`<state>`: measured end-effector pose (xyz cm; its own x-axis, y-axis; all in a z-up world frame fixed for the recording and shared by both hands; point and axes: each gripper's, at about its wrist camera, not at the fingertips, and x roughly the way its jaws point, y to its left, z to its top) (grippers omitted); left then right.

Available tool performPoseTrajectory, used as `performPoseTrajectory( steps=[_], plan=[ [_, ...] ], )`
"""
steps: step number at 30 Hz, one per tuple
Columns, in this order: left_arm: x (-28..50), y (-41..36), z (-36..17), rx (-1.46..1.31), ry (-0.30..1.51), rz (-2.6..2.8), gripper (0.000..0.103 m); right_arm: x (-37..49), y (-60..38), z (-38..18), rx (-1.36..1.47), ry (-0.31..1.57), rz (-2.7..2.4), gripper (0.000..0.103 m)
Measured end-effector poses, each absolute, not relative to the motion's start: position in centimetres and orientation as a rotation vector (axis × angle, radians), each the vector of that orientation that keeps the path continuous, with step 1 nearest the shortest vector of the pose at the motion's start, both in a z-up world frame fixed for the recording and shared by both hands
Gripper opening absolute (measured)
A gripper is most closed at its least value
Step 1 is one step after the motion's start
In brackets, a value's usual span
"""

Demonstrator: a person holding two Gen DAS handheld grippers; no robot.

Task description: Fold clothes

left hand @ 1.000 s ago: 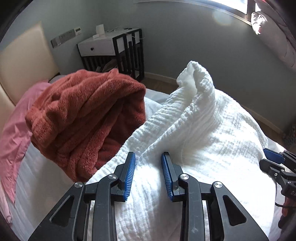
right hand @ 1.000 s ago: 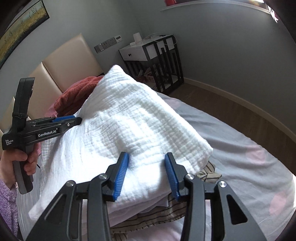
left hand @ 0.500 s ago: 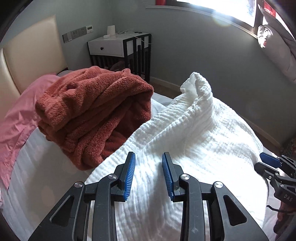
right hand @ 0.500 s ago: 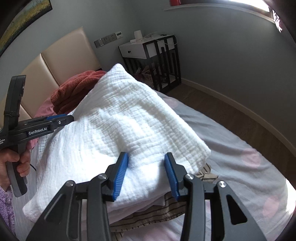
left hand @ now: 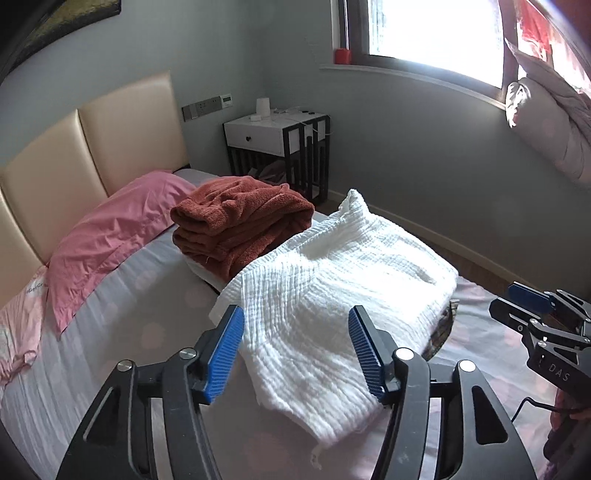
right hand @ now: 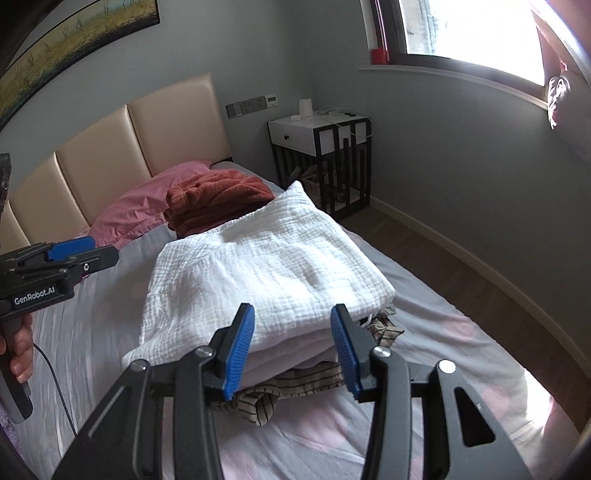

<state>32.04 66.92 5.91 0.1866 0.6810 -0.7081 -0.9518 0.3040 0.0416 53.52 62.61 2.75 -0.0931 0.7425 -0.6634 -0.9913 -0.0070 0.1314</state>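
A white crinkled cloth (left hand: 332, 280) (right hand: 258, 266) lies folded on top of a pile on the bed, over pale layers and a brown striped garment (right hand: 295, 380). A folded rust-red towel (left hand: 240, 221) (right hand: 214, 199) sits behind it. My left gripper (left hand: 295, 332) hovers above the cloth's near corner, its jaws opening wide and its pads touching nothing. My right gripper (right hand: 291, 321) hangs open over the pile's near edge, spreading slightly, clear of the fabric. Each gripper also shows from the side in the other's view: the left gripper (right hand: 99, 253), the right gripper (left hand: 513, 301).
A pink pillow (left hand: 110, 236) lies against the beige padded headboard (left hand: 122, 147). A white and black nightstand (left hand: 280, 147) stands by the grey wall under the window (left hand: 436, 33). Pale bed sheet (left hand: 110, 325) spreads around the pile. Wooden floor (right hand: 461, 266) runs to the right. A hand (right hand: 18, 343) grips the left gripper's handle.
Both grippers have drawn back and risen away from the white cloth. The left jaws have spread much wider. The cloth now lies flatter on the pile.
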Motion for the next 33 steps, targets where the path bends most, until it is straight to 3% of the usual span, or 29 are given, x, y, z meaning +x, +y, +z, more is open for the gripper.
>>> performPoseTrajectory(
  steps=[2, 4, 6, 8, 18, 33],
  plan=[
    [31.9, 64.3, 6.9, -0.448, 0.681, 1.229, 0.071, 53.1, 60.9, 3.8, -0.478, 0.635, 1.545, 0.043],
    [31.7, 62.0, 7.5, -0.436, 0.661, 1.267, 0.080, 52.7, 59.3, 4.6, -0.474, 0.605, 1.548, 0.051],
    [31.5, 59.9, 7.8, -0.424, 0.653, 1.310, 0.080, 52.2, 57.6, 5.3, -0.459, 0.593, 1.564, 0.067],
    [31.3, 58.2, 7.6, -0.422, 0.660, 1.357, 0.081, 51.6, 56.0, 5.9, -0.445, 0.576, 1.584, 0.072],
    [28.8, 50.7, 4.1, -0.518, 0.565, 1.457, 0.083, 48.4, 49.0, 5.5, -0.472, 0.483, 1.573, 0.073],
    [28.5, 44.2, -0.6, -0.561, 0.598, 1.526, 0.083, 46.3, 42.9, 1.9, -0.497, 0.469, 1.536, 0.073]
  ],
)
